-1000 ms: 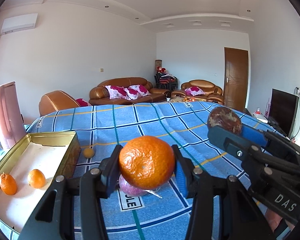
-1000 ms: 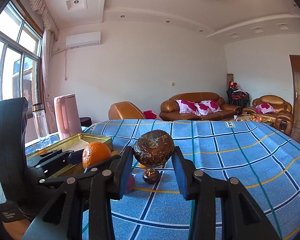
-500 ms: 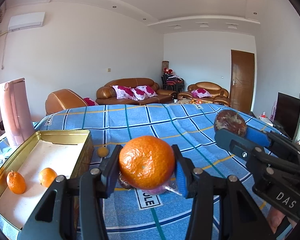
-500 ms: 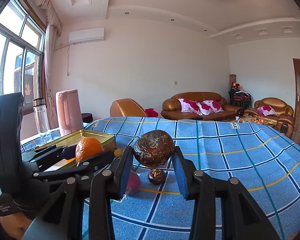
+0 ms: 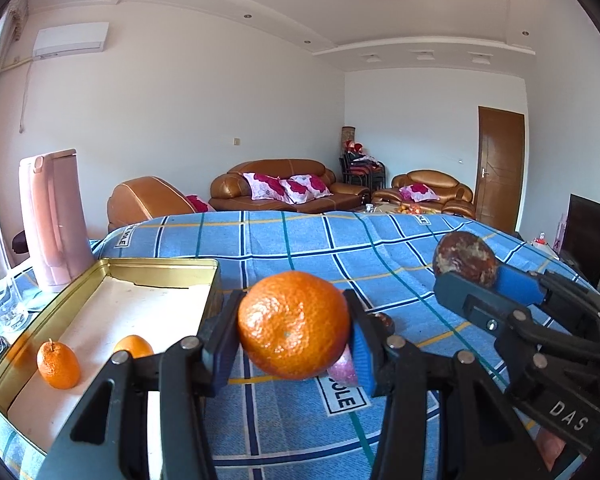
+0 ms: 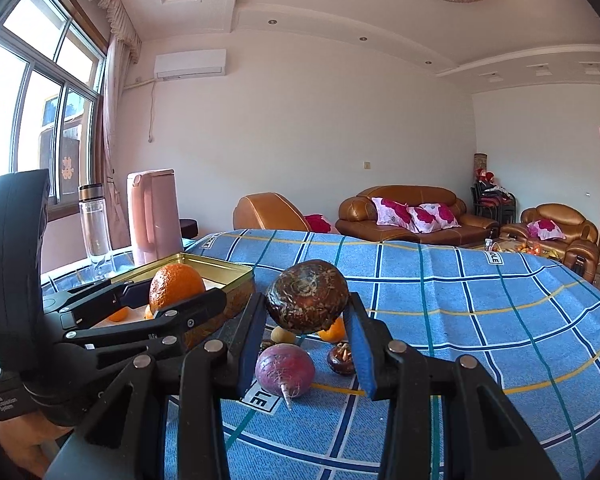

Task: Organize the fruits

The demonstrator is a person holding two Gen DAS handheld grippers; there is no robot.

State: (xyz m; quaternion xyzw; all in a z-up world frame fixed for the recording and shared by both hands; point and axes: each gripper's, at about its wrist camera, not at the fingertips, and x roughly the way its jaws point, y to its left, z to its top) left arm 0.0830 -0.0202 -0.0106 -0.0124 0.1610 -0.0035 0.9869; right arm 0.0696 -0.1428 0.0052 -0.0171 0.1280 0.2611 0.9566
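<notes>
Left wrist view: an orange (image 5: 293, 324) is gripped by the left claw (image 5: 293, 344) above the worktop (image 5: 380, 248). To the claw's left, 2 small oranges (image 5: 58, 364) are seen in a tin (image 5: 156, 266).

Right wrist view: a brown fruit (image 6: 307, 302) is clamped in the right claw (image 6: 306, 344); below it a purple bulb (image 6: 285, 371) lies.

The left gripper (image 5: 294, 334) is held level above the worktop, its blue-padded jaws clamped on a round orange mandarin (image 5: 293, 324). Beside it, the right gripper (image 6: 306, 330) pinches a mottled dark-brown round fruit (image 6: 307, 297), raised likewise.
</notes>
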